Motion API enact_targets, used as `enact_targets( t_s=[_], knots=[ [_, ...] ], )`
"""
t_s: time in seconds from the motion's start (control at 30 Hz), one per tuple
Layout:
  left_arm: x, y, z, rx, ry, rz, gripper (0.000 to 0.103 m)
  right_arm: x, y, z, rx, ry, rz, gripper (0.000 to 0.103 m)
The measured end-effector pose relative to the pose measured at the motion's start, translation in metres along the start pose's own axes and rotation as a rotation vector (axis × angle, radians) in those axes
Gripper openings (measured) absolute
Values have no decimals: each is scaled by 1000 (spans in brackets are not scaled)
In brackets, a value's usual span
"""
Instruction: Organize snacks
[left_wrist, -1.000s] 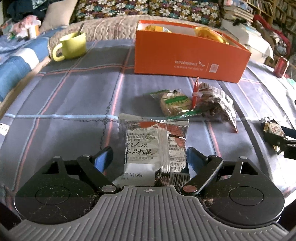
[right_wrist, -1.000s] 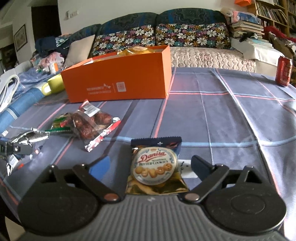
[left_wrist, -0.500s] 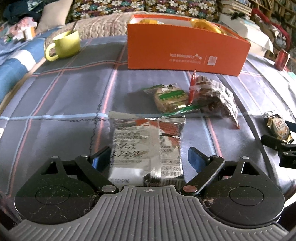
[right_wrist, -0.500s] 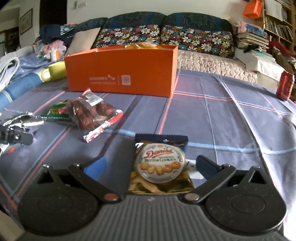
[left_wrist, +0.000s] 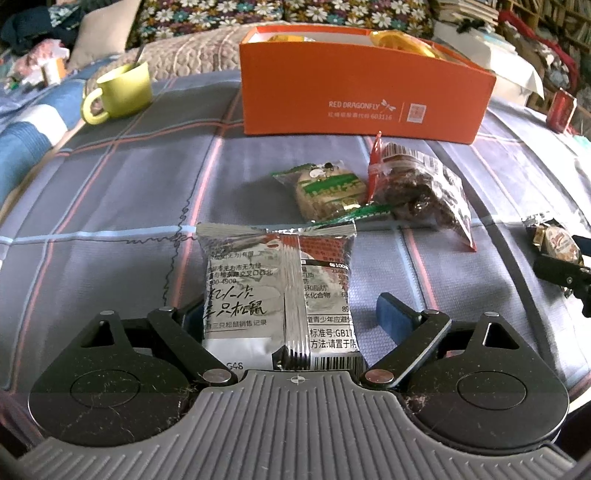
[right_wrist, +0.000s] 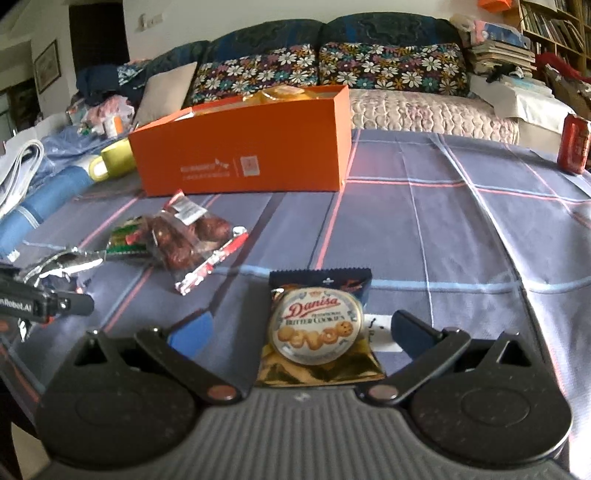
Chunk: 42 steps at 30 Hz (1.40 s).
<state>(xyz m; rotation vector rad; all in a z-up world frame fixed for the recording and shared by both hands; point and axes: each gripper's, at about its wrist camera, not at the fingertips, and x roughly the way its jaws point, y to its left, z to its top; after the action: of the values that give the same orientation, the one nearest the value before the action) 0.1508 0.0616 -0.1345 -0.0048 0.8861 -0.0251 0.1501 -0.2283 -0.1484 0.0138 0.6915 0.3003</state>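
Note:
A silver snack packet (left_wrist: 277, 288) with Chinese print lies between the open fingers of my left gripper (left_wrist: 291, 314); its near end seems lifted off the cloth. A Danisa butter cookies packet (right_wrist: 317, 325) lies between the open fingers of my right gripper (right_wrist: 301, 328). Neither packet is visibly pinched. An orange box (left_wrist: 365, 88) holding yellow packets stands at the back, also in the right wrist view (right_wrist: 243, 155). A green-labelled biscuit packet (left_wrist: 325, 188) and a clear bag of brown snacks (left_wrist: 421, 184) lie before the box.
A yellow-green mug (left_wrist: 122, 92) with a spoon stands left of the box. A red can (right_wrist: 574, 144) stands at the far right. The plaid cloth (right_wrist: 443, 229) covers the table. A sofa with floral cushions (right_wrist: 388, 66) is behind.
My left gripper has moved forward around the silver packet, whose near end has risen. My right gripper has shifted slightly around the Danisa packet. Both stay open.

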Motion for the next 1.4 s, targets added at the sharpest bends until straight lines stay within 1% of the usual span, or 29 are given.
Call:
enact_targets(
  t_s=[0.17,0.4,0.43,0.47,0.5,0.53,0.57,0.6,0.7,0.77,0.8,0.83,0.87,0.9,0.93,1.0,1.03,1.07,1.1,1.17,1.23,1.3,1.4],
  knots=[
    [0,0,-1,4,-2,1,63,0,7,-1,-48,0,-5,103],
    [1,-2,-3,7,-6,5,67,1,5,-2,-52,8,-9,101],
    [2,-1,-3,8,-8,3,67,1,7,-3,-73,8,-26,96],
    [1,-1,-3,9,-10,2,65,0,10,-3,-101,0,-48,88],
    [0,-1,-3,13,-19,-1,56,-2,10,-2,-105,-10,-40,69],
    [-1,-1,-4,17,-32,-4,47,-3,8,-1,-91,-14,-35,58],
    [-4,-2,-3,22,-44,-8,21,-4,7,-1,-81,-14,-32,58],
    [-5,-2,-1,25,-42,-20,17,-4,6,-1,-74,-16,-29,58],
    [-6,-1,-1,10,-38,-33,16,-6,4,-2,-62,-19,-21,57],
    [-6,-3,-3,26,-42,-29,17,-6,1,-3,-43,-25,-9,59],
    [-6,-4,-4,38,-42,-25,21,-6,1,-3,-43,-25,-4,62],
    [-6,-5,-4,39,-39,-17,23,-6,1,-3,-41,-22,-7,74],
    [-6,-4,-3,30,-33,-17,29,-5,1,-3,-44,-18,-9,79],
    [-6,-4,-4,25,-31,-19,36,-5,2,-4,-53,-17,-12,81],
    [-6,-3,-4,22,-28,-19,37,-5,3,-4,-60,-16,-16,81],
    [-6,-3,-7,30,-34,-9,37,-5,3,-5,-73,-15,-21,80],
    [-7,-3,-8,32,-39,-11,35,-6,4,-5,-89,-17,-33,74],
    [-7,-3,-8,31,-45,-17,22,-7,4,-6,-91,-22,-34,66],
    [-9,-3,-8,37,-51,-19,15,-8,4,-5,-91,-21,-37,57],
    [-11,-2,-5,21,-41,-21,13,-12,-1,-4,-49,-20,-12,55],
    [-19,4,0,-11,-47,-55,13,-20,-6,-1,19,-30,41,55],
    [-32,9,7,-19,-68,-88,13,-31,-9,3,71,-50,79,55],
    [-49,17,22,-26,-110,-89,14,-42,-9,14,132,-71,144,55]
  ],
)
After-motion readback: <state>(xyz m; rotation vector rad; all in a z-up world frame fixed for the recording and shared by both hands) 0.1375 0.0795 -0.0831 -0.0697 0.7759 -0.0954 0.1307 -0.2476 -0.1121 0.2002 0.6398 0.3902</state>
